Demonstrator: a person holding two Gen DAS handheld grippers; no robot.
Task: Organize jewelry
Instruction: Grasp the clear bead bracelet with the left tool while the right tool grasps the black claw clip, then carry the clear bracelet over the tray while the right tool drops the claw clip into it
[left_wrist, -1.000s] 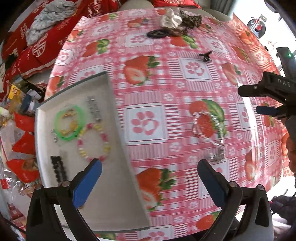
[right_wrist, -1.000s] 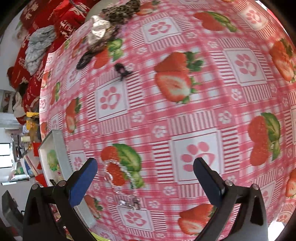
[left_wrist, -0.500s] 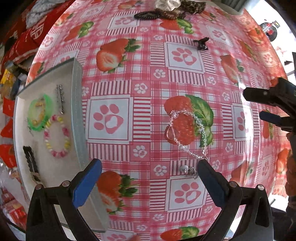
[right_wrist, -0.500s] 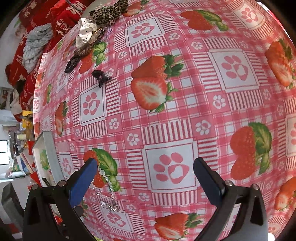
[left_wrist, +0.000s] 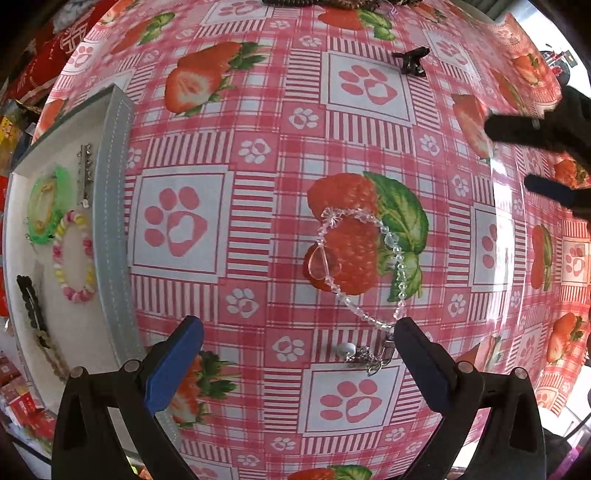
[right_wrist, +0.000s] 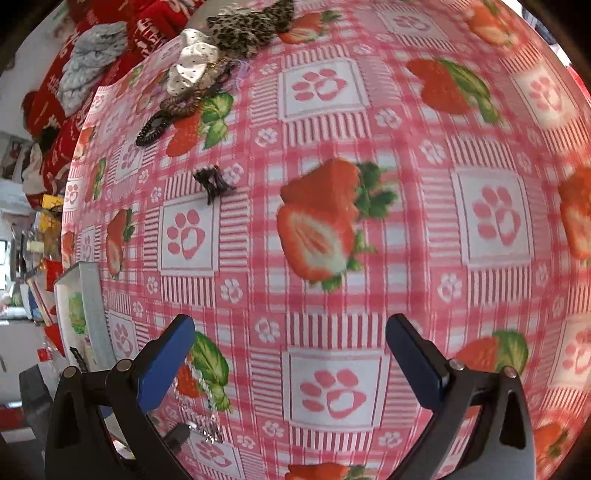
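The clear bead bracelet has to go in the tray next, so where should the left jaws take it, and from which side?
Grip the clear bead bracelet at its straight beaded strand near the clasp, coming from above: it lies flat on the tablecloth, nearest the open left gripper.

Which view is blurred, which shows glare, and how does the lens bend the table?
Right wrist view: tablecloth print is smeared by motion blur. Left wrist view: sharper, crystal bracelet crisp, with a glare streak at right. Both views: fisheye bulges the checks outward and darkens the corners.

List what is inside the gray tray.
The gray tray holds a green bracelet, a pastel bead bracelet, a silver clip and a black clip. Its near end is hidden behind the left gripper.
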